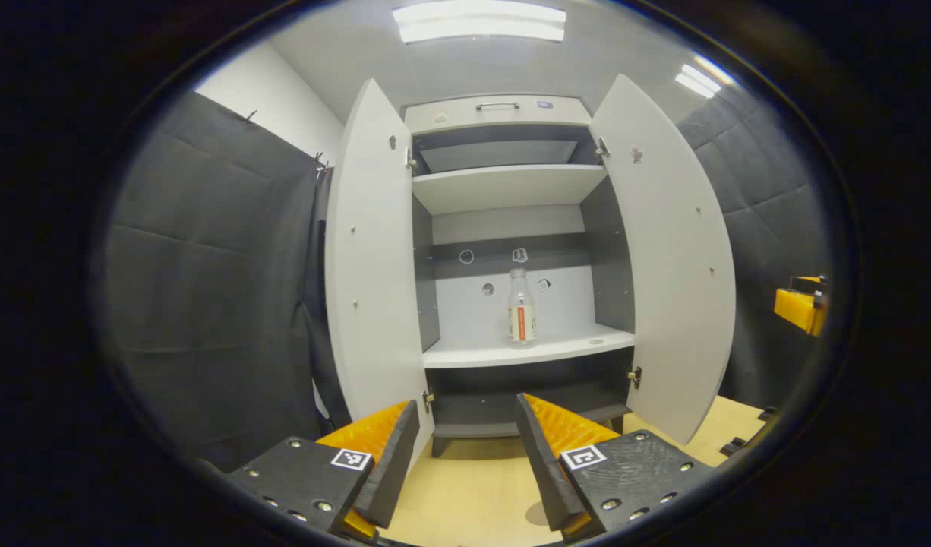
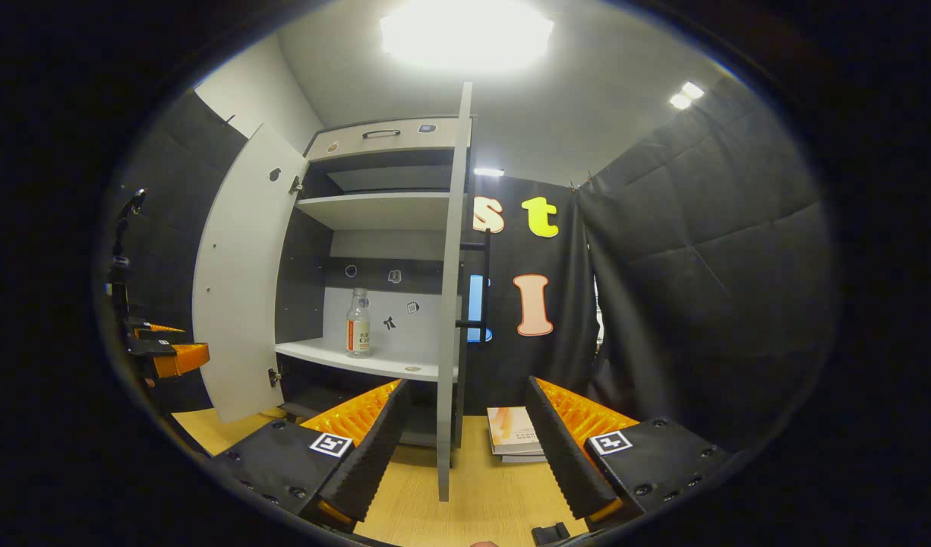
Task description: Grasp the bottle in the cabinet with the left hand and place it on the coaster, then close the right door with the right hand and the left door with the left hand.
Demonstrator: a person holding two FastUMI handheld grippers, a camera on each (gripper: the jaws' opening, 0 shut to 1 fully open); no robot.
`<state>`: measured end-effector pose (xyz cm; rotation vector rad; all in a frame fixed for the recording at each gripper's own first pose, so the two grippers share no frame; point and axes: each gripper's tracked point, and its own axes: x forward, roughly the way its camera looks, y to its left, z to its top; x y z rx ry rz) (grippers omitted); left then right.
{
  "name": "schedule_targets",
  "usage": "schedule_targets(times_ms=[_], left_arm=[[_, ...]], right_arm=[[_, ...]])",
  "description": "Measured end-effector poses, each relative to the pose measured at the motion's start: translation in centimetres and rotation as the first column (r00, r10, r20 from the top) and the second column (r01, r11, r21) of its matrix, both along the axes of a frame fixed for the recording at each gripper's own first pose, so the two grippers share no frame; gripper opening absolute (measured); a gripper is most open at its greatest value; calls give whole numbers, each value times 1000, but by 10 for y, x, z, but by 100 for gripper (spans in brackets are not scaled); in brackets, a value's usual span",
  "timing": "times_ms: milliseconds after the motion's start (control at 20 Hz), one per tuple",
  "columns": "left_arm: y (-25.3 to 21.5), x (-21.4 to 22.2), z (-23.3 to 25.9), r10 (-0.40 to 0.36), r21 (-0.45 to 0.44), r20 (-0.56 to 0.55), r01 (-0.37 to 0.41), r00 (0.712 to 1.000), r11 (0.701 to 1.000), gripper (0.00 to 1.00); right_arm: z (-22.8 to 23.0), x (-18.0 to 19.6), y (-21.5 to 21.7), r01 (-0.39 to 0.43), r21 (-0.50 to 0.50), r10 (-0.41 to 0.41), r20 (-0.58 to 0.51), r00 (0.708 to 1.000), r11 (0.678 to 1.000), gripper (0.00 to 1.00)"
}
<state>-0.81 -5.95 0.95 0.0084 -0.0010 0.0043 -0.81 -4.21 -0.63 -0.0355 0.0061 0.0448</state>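
Grey and white laminate makes up the tall open cabinet (image 1: 503, 190) in front of you, standing on the pale wooden counter (image 1: 465, 494). Your left gripper (image 1: 465, 463) faces it head on, its orange-and-black fingers (image 1: 541, 448) spread wide with nothing between them, low over the counter and well short of the shelves. The small clear plastic bottle with an orange label (image 1: 521, 308) stands upright on the white middle shelf (image 1: 526, 349), near the shelf's centre and toward the back panel, apart from both side walls. Both doors are swung out: the white left door (image 1: 370, 258) and the white right door (image 1: 667, 258) flank the opening. Just beside your left gripper's right finger, a round tan coaster (image 1: 540, 513) lies flat on the counter, partly hidden by that finger.

From your right gripper view, your right gripper (image 2: 465, 441) sits off to the cabinet's right side, its fingers (image 2: 564, 448) also wide apart and holding nothing. The right door (image 2: 450, 289) shows almost edge-on between those fingers, its lower edge above the counter. The bottle (image 2: 358, 323) is seen past it on the shelf. A thin booklet with a pale cover (image 2: 511, 434) lies flat on the counter close to the right finger. Your left gripper (image 2: 169, 357) appears at the far left, beside the left door (image 2: 241, 281).
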Motion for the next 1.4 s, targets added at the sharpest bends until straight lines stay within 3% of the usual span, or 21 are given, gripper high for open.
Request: schedule_targets(times_ms=[150, 200, 300, 350, 400, 600, 1000, 1400], left_arm=[[-25, 9, 9, -8, -7, 4, 8, 1000, 1000, 76], [-34, 13, 10, -14, -19, -3, 14, 1000, 1000, 76], [-49, 19, 12, -18, -44, -10, 17, 1000, 999, 76], [-55, 23, 15, -16, -50, -13, 16, 1000, 999, 76], [-59, 27, 19, -10, -50, -12, 10, 1000, 999, 76], [-71, 45, 39, -10, -37, 7, 11, 1000, 999, 75], [-80, 106, 68, -44, -30, 40, 45, 998, 999, 75], [-78, 204, 82, -126, -73, 36, 128, 991, 989, 75]], right_arm=[[-8, 4, -20, -20, -5, 20, -9, 1000, 1000, 92], [-12, 6, -27, -26, -1, 26, -16, 1000, 1000, 97], [-17, 9, -40, -42, 4, 42, -20, 999, 999, 97], [-21, 10, -46, -51, 3, 51, -24, 998, 999, 92], [-24, 11, -51, -57, 2, 57, -27, 998, 998, 97], [-30, 12, -74, -59, 22, 60, -35, 998, 998, 97], [-35, 21, -100, -1, 27, 2, -50, 999, 1000, 98], [-39, 42, -94, 87, 29, -85, -67, 994, 996, 97]])
